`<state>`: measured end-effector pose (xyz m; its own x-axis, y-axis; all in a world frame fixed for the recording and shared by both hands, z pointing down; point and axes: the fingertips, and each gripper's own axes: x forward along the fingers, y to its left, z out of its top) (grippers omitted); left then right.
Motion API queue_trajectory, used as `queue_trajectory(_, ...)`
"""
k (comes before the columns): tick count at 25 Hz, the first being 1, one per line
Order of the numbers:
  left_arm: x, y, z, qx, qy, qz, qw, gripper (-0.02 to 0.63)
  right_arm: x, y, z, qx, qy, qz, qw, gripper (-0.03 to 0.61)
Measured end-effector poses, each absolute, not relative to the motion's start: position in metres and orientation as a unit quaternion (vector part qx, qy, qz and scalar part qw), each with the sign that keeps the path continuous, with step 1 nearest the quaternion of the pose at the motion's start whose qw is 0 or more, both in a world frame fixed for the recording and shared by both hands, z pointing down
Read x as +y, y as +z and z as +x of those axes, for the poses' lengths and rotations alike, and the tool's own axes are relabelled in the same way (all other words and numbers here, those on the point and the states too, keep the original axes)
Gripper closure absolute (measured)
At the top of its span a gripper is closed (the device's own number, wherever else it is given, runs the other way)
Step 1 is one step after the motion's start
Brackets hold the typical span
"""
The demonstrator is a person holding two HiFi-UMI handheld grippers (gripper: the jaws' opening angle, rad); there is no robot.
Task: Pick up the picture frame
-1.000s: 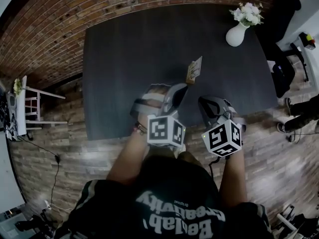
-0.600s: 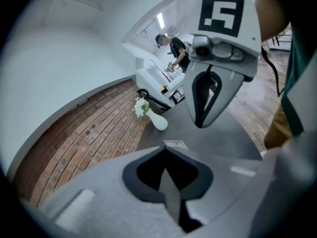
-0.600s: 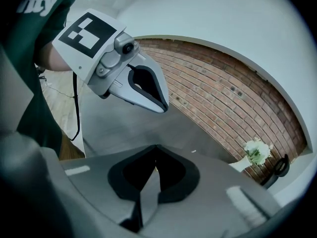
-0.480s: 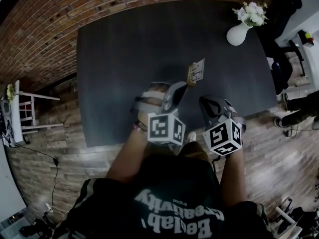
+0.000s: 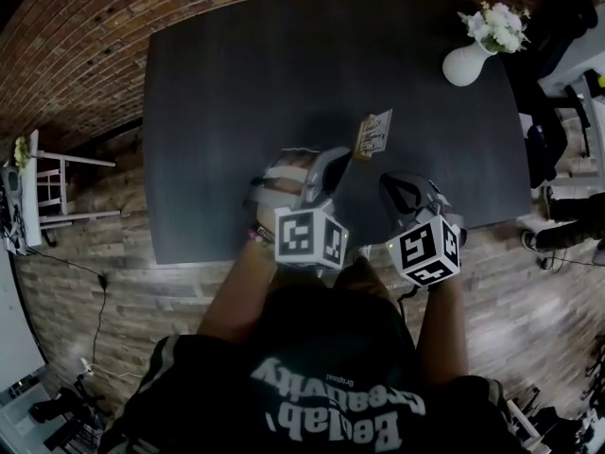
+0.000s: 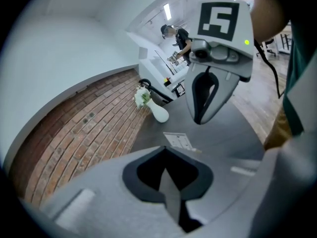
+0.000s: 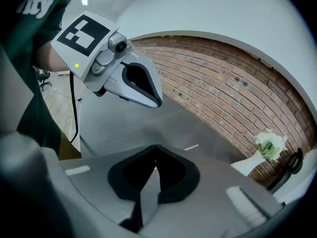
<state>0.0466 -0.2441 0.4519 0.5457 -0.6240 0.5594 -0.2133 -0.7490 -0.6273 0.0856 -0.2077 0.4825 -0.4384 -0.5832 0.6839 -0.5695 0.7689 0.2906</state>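
The small picture frame (image 5: 373, 133) stands upright on the dark table (image 5: 236, 93), toward its near right. In the left gripper view the picture frame (image 6: 178, 142) shows its pale front just beyond the jaws. My left gripper (image 5: 340, 157) is shut and empty, its tip just short of the frame on the near left. My right gripper (image 5: 393, 185) is shut too and holds nothing, hovering over the table's near edge, right of the left one and nearer than the frame. In their own views the left gripper (image 6: 167, 180) and the right gripper (image 7: 155, 175) have their jaws meeting.
A white vase (image 5: 466, 64) with pale flowers (image 5: 498, 26) stands at the table's far right corner. A brick wall (image 5: 85, 36) runs behind and to the left of the table. A white chair (image 5: 52, 187) stands on the wooden floor at the left.
The head view has shifted slightly. The left gripper's tip has edged a little closer to the frame. Both grippers stay shut, and the frame has not moved.
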Motion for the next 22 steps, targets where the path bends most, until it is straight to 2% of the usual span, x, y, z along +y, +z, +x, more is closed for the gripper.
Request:
queue_trajectory(8, -0.255, 0.481, 0.064, 0.255, -0.427, -0.838, 0.226, 0.613, -0.225, 0.51, 0.104, -0.863, 0.01, 0.315, 0.396, 0.571)
queue_trajectory(15, -0.268, 0.499, 0.073, 0.267, -0.438, -0.831, 0.216, 0.613, -0.24, 0.533, 0.111, -0.874, 0.017, 0.293, 0.388, 0.52)
queue_trajectory(22, -0.278, 0.525, 0.075, 0.28, -0.453, -0.825, 0.189, 0.612, -0.254, 0.564, 0.114, -0.881, 0.026, 0.26, 0.395, 0.506)
